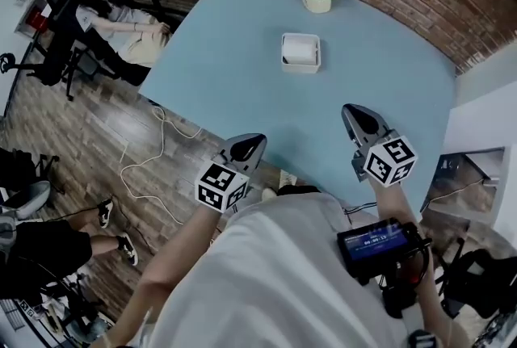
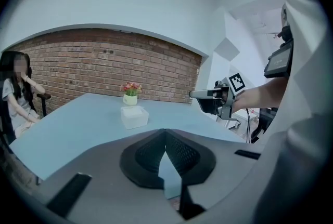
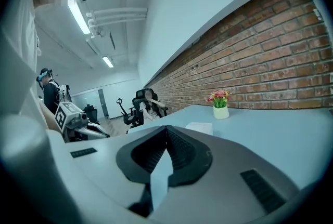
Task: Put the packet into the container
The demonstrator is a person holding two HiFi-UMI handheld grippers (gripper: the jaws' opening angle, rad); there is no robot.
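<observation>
Blue tabletop [image 1: 242, 72]: noting the white container [image 1: 300, 69] mid-table with a pale item inside, judging it the packet [image 1: 300, 49]; placing appearing finished, next calling only for confirming. Finding left gripper [image 1: 258, 138] and right gripper [image 1: 347, 109] at the near edge, jaws fully closed, holding nothing, touching nothing.

In the head view the white container [image 1: 300, 53] on the blue surface [image 1: 234, 72] is too small and pale to tell whether anything lies in it. In the right gripper view the right tool [image 3: 166, 134] covers all but a pale strip of the container. The person's shirt [image 1: 283, 274] hides part of the surface's near edge, the writing on the lit screen [image 1: 373, 241] at the chest is too small to read, and the seated person [image 2: 13, 98] is cut off at the left gripper view's rim.
</observation>
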